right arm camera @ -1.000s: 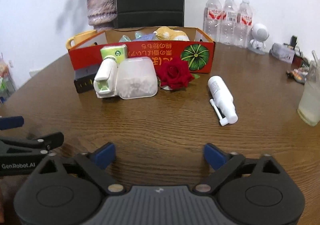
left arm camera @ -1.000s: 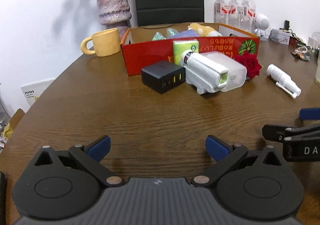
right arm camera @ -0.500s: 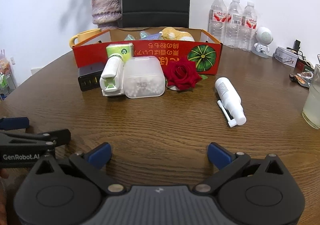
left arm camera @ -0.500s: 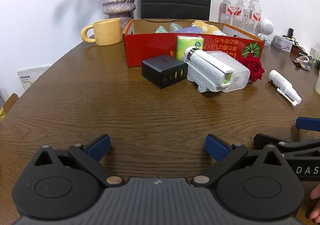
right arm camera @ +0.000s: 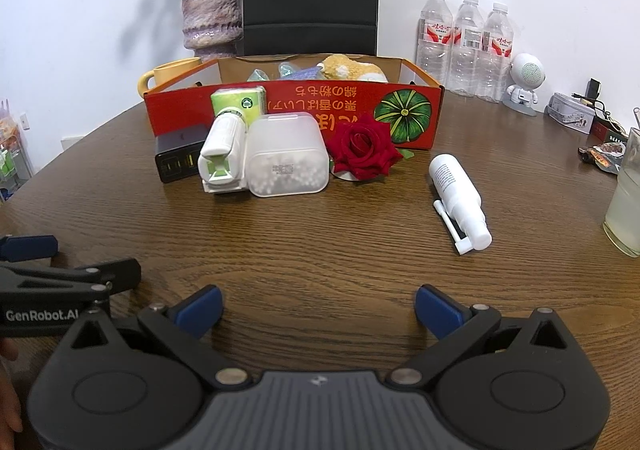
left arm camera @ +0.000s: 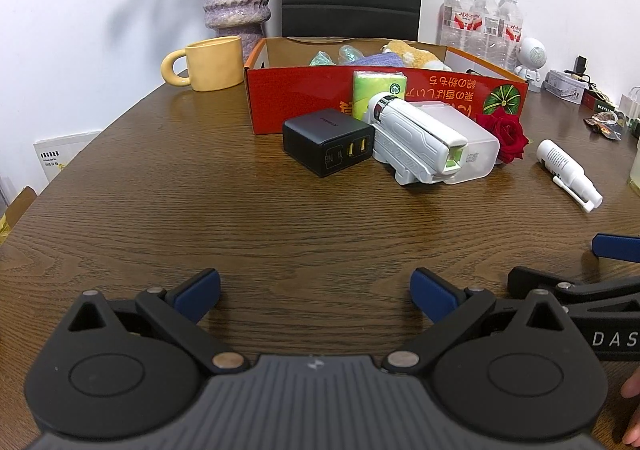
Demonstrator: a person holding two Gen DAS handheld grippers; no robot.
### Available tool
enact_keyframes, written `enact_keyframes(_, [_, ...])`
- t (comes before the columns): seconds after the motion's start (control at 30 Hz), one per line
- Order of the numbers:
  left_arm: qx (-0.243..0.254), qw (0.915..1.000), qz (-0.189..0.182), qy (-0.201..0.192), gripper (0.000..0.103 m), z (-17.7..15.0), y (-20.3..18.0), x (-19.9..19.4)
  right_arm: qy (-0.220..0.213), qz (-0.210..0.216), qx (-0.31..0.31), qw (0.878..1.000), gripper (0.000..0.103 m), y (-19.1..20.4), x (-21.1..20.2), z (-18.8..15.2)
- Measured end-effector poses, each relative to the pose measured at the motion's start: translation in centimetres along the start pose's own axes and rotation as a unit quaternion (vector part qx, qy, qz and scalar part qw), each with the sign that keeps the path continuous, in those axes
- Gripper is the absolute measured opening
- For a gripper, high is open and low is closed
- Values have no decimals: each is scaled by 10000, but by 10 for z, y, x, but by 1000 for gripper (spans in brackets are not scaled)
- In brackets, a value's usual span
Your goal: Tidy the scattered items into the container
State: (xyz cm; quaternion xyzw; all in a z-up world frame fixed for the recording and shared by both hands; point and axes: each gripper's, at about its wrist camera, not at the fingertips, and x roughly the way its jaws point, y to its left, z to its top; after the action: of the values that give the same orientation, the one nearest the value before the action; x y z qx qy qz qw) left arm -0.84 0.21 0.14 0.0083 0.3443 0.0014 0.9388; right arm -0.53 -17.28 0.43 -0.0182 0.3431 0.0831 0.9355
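- The left gripper and the right gripper both hovered low over the near edge of the brown worktop, side by side, their blue-padded fingers spread wide and grasping nothing.
- The red cardboard box, the container for the job, stood at the far middle of the worktop with a few soft items already inside.
- Just in front of its near wall lay the scattered things: a black charger on the left, a white dispenser touching a frosted plastic case, a green tissue pack leaning against the box wall, and a red rose to the right.
- A white spray bottle lay on its side, apart from the cluster on the right and nearer the right gripper.
- Nothing looked picked up yet, so the step in hand seemed to be choosing and approaching a first item.
- A sensible plan would be for each gripper to take the thing on its own side: charger for the left, bottle for the right.
- The bottle would likely roll, so the fingers should close across its body, not along it.
- The dispenser and case touched, so lifting one carelessly might drag the other.
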Motion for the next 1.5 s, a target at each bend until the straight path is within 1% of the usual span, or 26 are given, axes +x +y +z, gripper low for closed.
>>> enact_keyframes(1.17, [-1,10000,3,-10,103,0,0,0,7,-18,10,10000,103,0,0,0])
enact_keyframes(1.23, [95,9999,89,-78,103,-1,-3,-4,7,-51,22,10000,103,0,-1,-1])
enact_keyframes(1.27, [196,9996,111,-186,103,-1,-7,-7,-8,-48,34,10000,103,-1,-3,-2])
enact_keyframes(1.3, [316,9989,122,-323,103,0,-11,-10,-73,-64,94,9999,100,-5,-6,-1])
enact_keyframes(1.33, [390,9984,47,-412,103,4,-15,-11,-138,-79,155,9998,98,-9,-10,-1])
enact_keyframes(1.37, [371,9982,-167,-432,103,10,-17,-11,-234,-121,210,9994,93,-13,-14,0])
enact_keyframes(1.4, [320,9977,-424,-429,103,18,-19,-11,-429,-273,227,9984,93,-19,-19,3])
enact_keyframes(1.47, [27,9954,-880,-387,103,37,-24,-4,-601,-570,91,9965,93,-27,-22,11])
enact_keyframes(1.5, [-78,9946,-976,-357,103,46,-30,3,-614,-664,-13,9959,90,-32,-19,17])
